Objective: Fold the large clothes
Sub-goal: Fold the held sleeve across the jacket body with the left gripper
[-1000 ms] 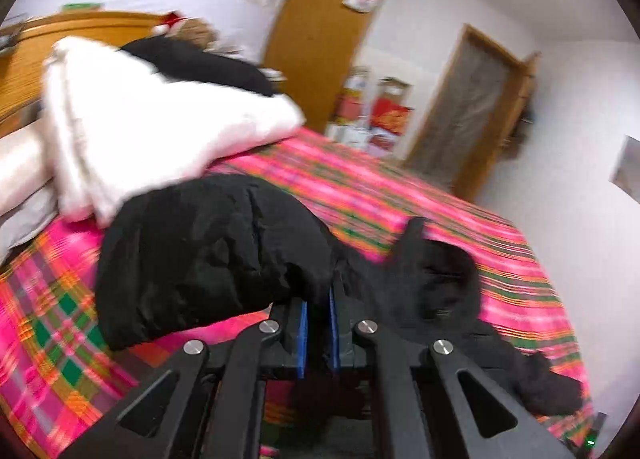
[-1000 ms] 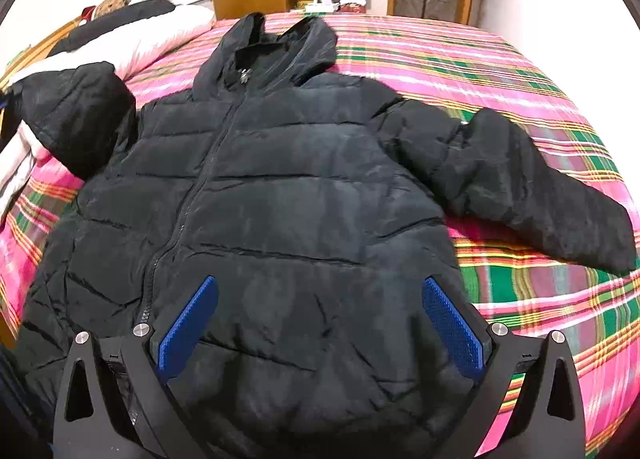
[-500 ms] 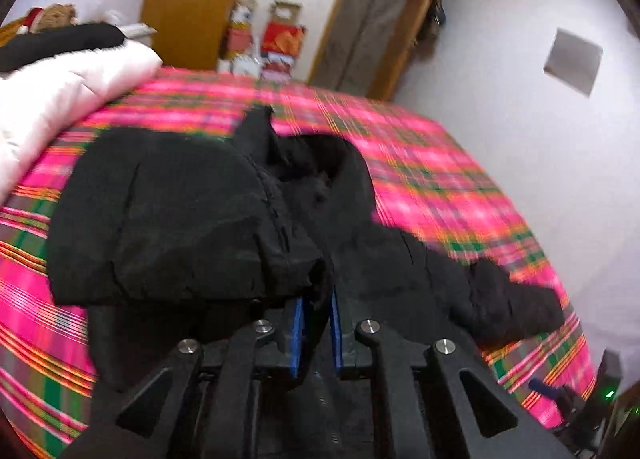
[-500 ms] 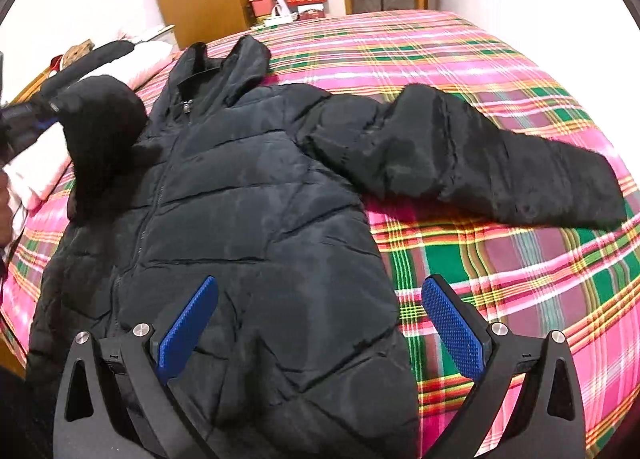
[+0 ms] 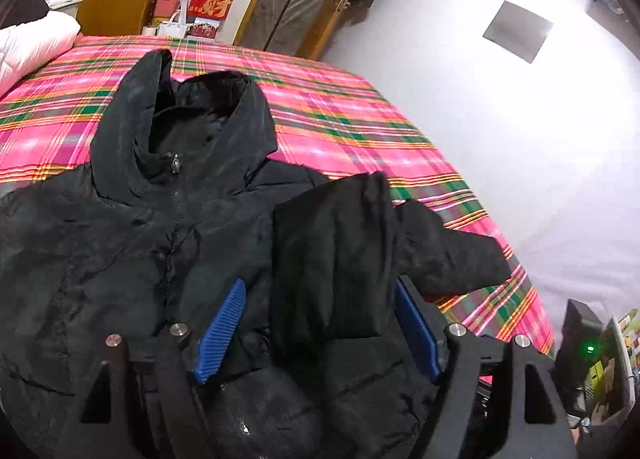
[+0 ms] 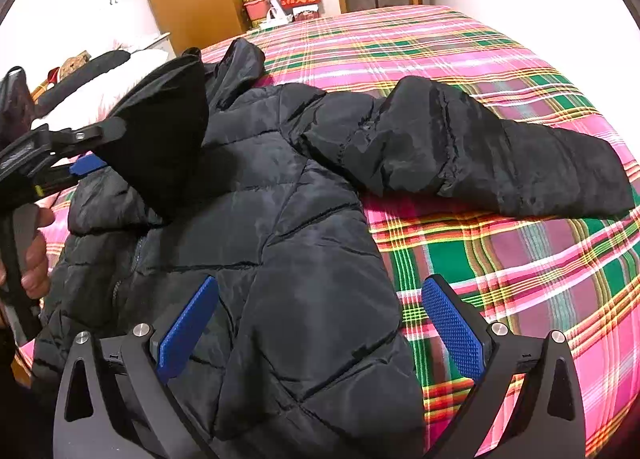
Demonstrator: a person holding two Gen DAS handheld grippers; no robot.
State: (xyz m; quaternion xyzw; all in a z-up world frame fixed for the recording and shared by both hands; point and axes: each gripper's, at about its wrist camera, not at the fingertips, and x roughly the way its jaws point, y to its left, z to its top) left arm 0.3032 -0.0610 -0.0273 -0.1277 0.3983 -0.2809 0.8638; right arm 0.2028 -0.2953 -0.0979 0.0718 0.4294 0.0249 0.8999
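left gripper (image 5: 320, 331): opening, tilted down | right gripper (image 6: 320, 331): jaws wide, tilted down

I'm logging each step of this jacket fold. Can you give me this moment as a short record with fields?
surface: bed with pink and green plaid cover
garment: black puffer jacket, front up, zipped, hood toward the far end
near sleeve: sleeve brought across the chest, its cuff between the pads
far sleeve: other sleeve lying out flat on the cover
left tongs: opening, letting go of the cuff
right tongs: open, over the jacket's lower edge, holding nothing
fold stage: first sleeve in, second not yet folded
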